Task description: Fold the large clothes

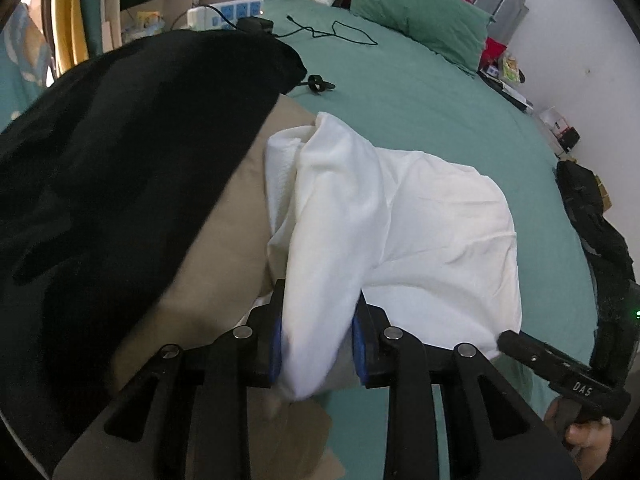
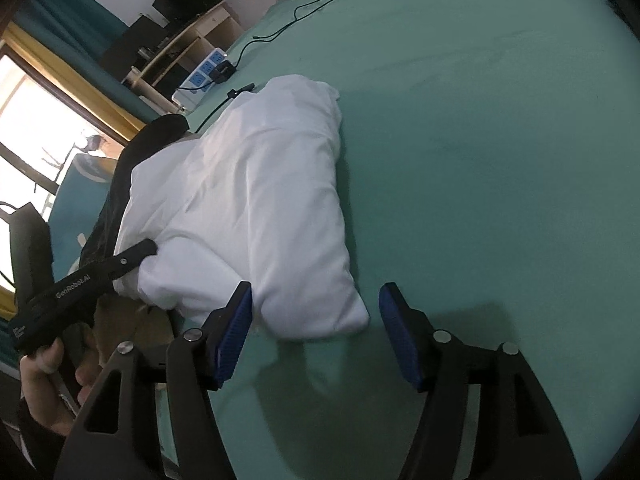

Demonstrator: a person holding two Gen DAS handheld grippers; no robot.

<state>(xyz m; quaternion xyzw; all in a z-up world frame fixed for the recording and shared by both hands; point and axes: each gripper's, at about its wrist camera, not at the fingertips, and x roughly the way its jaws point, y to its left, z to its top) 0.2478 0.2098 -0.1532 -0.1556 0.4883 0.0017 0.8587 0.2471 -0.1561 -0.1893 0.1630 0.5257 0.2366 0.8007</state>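
White garment (image 1: 400, 216) bunched in left gripper (image 1: 318, 344), pads half hidden, right gripper (image 2: 316, 336) apart, black cloth (image 1: 120, 160) blurred

1 white garment (image 1: 400, 208), 1 black garment (image 1: 120, 152), 1 pillow (image 1: 420, 12).

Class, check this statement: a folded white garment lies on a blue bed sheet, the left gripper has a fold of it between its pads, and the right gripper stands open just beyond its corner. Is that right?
One detail is wrong: the bed sheet is green, not blue, as the right wrist view shows. The rest stands: the white garment lies folded, the left gripper has a fold between its pads, and the right gripper stands open by its corner.
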